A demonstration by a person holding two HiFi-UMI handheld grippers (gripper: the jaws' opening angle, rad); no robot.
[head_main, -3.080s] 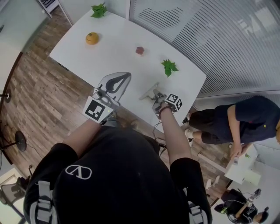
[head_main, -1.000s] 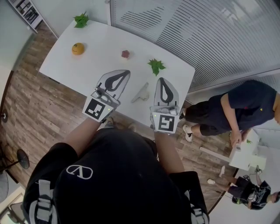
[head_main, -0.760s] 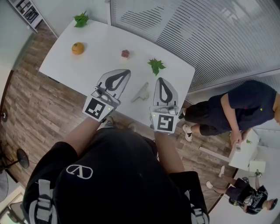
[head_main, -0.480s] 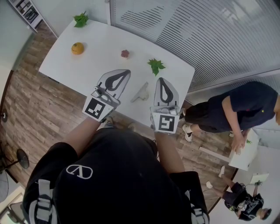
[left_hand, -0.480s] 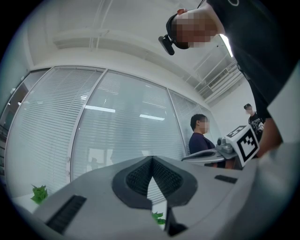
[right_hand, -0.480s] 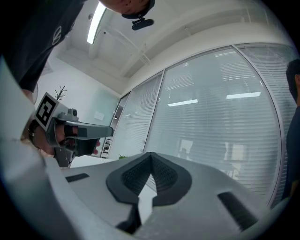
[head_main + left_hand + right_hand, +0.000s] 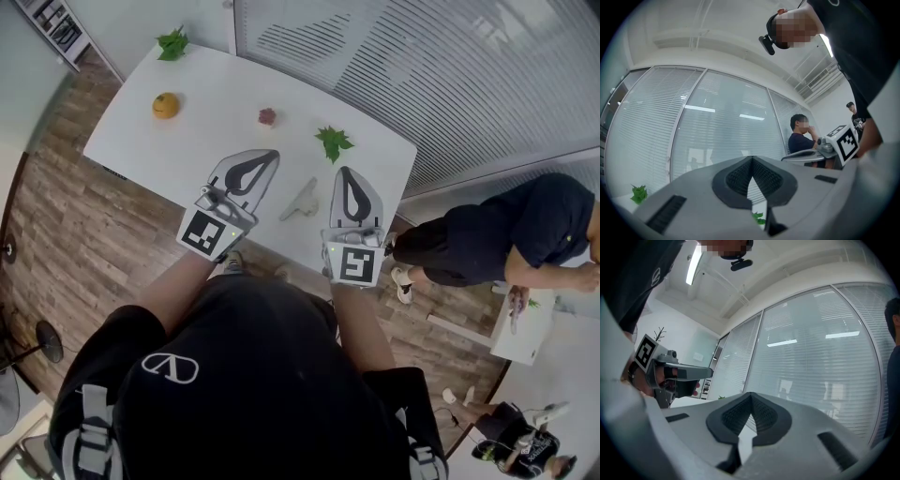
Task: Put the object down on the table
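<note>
While I look down through the head view, my left claw [image 7: 271, 156] and my right claw [image 7: 345, 172] sit side by side over the near part of the white table [image 7: 216, 89]. Both point away from me. The task's thing, a pale grey object [image 7: 302, 199], lies on the table between them. It is just right of my left claw and just left of my right claw, apart from both. A green leaf sprig [image 7: 333, 142] lies just beyond my right claw's tip. Farther beyond my left claw are a small red thing [image 7: 267, 116], an orange fruit [image 7: 165, 105] and a second sprig [image 7: 172, 43] at the far corner. Well to the right of my right claw, off the table, is a person in dark clothes [image 7: 511, 234].

In the left gripper view, my left claw's ribbed pads are pressed together into a point, pinching nothing. Window blinds [image 7: 717, 122] fill the space beyond it, and my right claw shows to its right.

In the right gripper view, my right claw's jaws are likewise pressed together and empty. My left claw shows off to its left.
</note>
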